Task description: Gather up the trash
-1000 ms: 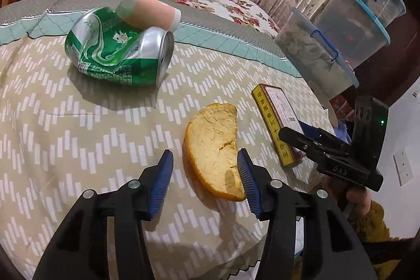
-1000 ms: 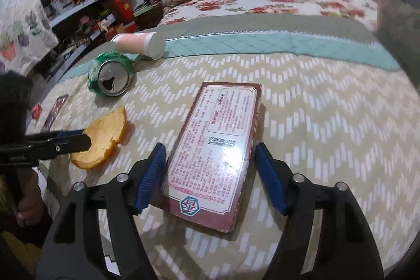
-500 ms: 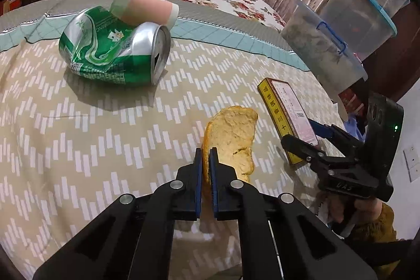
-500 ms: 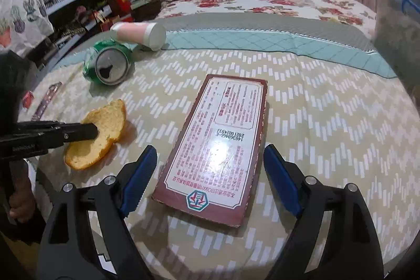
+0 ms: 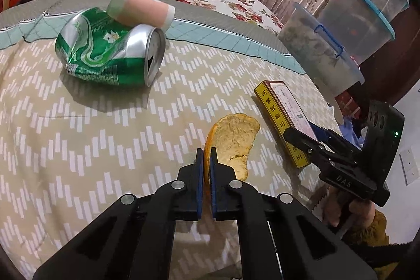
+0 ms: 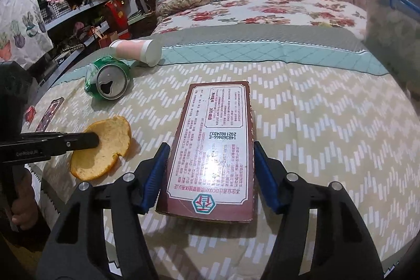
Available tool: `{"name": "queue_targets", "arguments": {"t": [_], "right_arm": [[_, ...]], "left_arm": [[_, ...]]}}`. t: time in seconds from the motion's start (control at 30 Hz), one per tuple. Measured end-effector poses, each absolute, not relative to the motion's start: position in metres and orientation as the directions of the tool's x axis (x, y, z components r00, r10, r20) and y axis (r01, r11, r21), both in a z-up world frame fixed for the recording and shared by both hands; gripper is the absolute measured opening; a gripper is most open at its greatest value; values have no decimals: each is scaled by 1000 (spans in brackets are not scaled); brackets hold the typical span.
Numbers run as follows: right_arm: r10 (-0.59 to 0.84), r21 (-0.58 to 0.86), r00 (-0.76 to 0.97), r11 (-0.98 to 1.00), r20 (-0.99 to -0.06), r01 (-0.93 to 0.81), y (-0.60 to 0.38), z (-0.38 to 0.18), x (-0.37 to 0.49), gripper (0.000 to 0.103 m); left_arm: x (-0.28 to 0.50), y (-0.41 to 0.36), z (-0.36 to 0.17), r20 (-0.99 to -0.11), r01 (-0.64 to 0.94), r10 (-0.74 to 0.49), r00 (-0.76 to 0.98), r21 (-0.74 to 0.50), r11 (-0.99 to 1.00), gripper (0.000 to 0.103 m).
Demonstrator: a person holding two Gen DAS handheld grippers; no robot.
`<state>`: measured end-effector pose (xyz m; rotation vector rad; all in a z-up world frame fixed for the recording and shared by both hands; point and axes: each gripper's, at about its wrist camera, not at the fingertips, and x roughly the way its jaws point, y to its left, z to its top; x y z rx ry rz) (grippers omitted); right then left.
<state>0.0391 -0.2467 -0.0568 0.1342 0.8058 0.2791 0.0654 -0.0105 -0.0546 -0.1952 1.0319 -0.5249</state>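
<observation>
My left gripper (image 5: 206, 152) is shut on the edge of an orange peel (image 5: 233, 138), which stands tipped up on the chevron tablecloth (image 5: 78, 135). From the right wrist view the left gripper (image 6: 92, 141) reaches in from the left onto the peel (image 6: 105, 151). A flat maroon box (image 6: 218, 138) with a yellow side (image 5: 283, 109) lies between the pads of my right gripper (image 6: 210, 146). Those jaws are closing, and a thin gap still shows on each side. Farther back lie a crushed green can (image 5: 105, 57) and a pink cup (image 5: 141, 9) on its side.
Stacked clear plastic bins (image 5: 367, 17) stand off the table's right side. A bed with a floral cover (image 6: 262, 12) lies beyond the table, and cluttered shelves (image 6: 65, 4) fill the left. A small dark card (image 6: 50, 112) lies near the table's left edge.
My left gripper went from open around the flat peel to shut on its edge, tipping it upright. The right jaws opened slightly, then narrowed toward the box's sides.
</observation>
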Motion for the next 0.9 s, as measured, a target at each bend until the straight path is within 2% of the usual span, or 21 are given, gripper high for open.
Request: {"name": "queue_targets", "arguments": {"t": [0.23, 0.9], "right_arm": [[294, 220, 630, 956, -719, -194, -243, -61, 43, 64], [279, 199, 627, 960, -727, -196, -239, -63, 43, 66]], "left_arm": [[67, 0, -63, -740, 318, -544, 395, -446, 837, 5], [65, 7, -64, -723, 321, -567, 394, -470, 822, 5]]}}
